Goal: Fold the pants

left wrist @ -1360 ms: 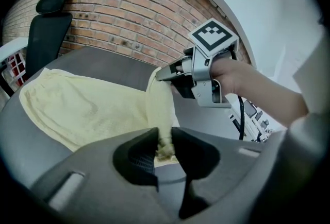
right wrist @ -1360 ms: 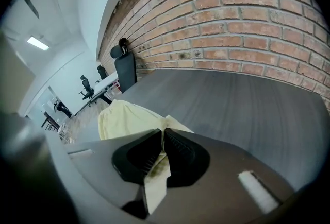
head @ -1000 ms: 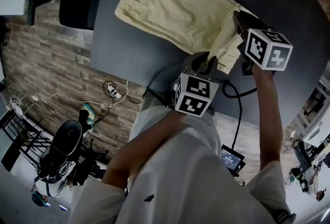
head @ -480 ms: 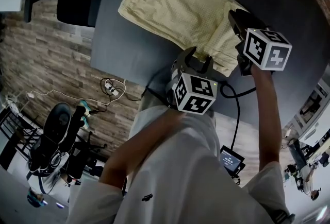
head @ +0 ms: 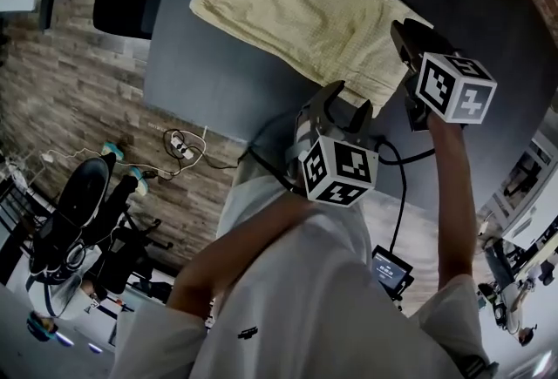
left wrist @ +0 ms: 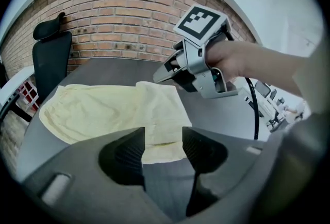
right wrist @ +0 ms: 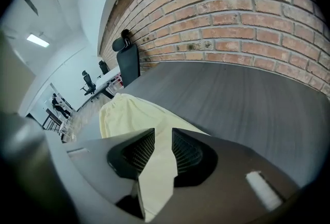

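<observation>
The pale yellow pants [head: 305, 16] lie flat on the dark tabletop [head: 209, 81]. At their near hem, the left tongs [head: 347, 104] have just been opening; the jaws stand apart and the hem shows in the gap, unpinched. At the pants' right edge, the right tongs [head: 408, 36] have likewise been opening, with cloth lying loose between the jaws.

Readable text: none in any view.
Left marker cube [head: 338, 170]: black-and-white square code patterns on each visible face; no letters or digits.
Right marker cube [head: 456, 88]: the same kind of square code patterns; no letters or digits.
Shirt emblem [head: 251, 334]: small dark mark, too small to read.
Small screen [head: 390, 268]: faint lit print, too small to read.
</observation>
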{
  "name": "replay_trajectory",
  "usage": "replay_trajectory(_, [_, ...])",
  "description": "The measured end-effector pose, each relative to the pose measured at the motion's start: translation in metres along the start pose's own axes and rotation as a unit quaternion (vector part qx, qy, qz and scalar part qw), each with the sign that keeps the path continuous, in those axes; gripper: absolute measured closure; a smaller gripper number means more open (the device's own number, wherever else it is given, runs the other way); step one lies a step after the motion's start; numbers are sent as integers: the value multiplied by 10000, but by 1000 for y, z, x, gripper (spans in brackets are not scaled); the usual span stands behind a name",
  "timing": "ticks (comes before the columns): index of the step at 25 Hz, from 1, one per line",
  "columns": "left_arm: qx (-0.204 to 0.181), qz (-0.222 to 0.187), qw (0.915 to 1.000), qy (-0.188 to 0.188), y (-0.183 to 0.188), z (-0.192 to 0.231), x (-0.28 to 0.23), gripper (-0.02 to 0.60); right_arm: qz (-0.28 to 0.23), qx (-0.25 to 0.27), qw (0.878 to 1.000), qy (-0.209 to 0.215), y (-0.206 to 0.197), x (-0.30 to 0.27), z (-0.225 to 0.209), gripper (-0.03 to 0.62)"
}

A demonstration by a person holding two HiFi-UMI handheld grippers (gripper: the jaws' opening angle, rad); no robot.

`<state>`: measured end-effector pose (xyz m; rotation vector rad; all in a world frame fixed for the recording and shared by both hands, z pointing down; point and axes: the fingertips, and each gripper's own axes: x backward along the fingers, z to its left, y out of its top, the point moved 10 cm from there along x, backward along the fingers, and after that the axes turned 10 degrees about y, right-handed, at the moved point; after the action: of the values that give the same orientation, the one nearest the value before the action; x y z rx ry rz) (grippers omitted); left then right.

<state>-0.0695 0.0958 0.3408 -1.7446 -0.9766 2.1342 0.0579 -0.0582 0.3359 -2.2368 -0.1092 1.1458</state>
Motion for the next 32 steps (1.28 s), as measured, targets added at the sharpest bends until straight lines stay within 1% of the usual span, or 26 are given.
replay_trajectory(3, [-78,71,9998,-150,-7,-15,-3,353,-5,62,10000,-14,-8,7,-6,480])
replay_trajectory(7, [-224,80,9995,-201,-9,-46,-5,353,17,97,10000,15,-21,30,-17,474])
replay_trajectory(9, [-369,106,9990,-225,-8,-66,-11,353,33,88,9999,49,-30,43,-28,473])
replay_trajectory(11, [-605,209,9977,-220,-11,-79,-22,353,75,83,9999,75,-36,51,-35,473])
replay_trajectory(13, [-828,342,9959,-141,-19,-85,-33,353,135,87,9998,88,-43,56,-38,473])
replay_trajectory(16, [-1030,477,9935,65,-29,-86,-48,350,185,105,9997,103,-54,62,-45,473])
replay_trajectory(21, [-1179,669,9903,311,-36,-81,-69,337,277,20,9995,123,-68,68,-57,473])
replay_trajectory(25, [-1453,641,9856,585,-41,-86,-78,337,294,-21,9994,160,-71,68,-65,470])
replay_trajectory(27, [-1451,583,9851,709,-43,-89,-77,341,284,-35,9994,170,-70,65,-69,468])
replay_trajectory(29, [-1333,577,9863,781,-42,-86,-76,382,273,-72,9994,186,-68,60,-72,468])
replay_trajectory(32, [-1167,660,9887,669,-40,-78,-75,434,280,-203,9992,202,-64,48,-76,468])
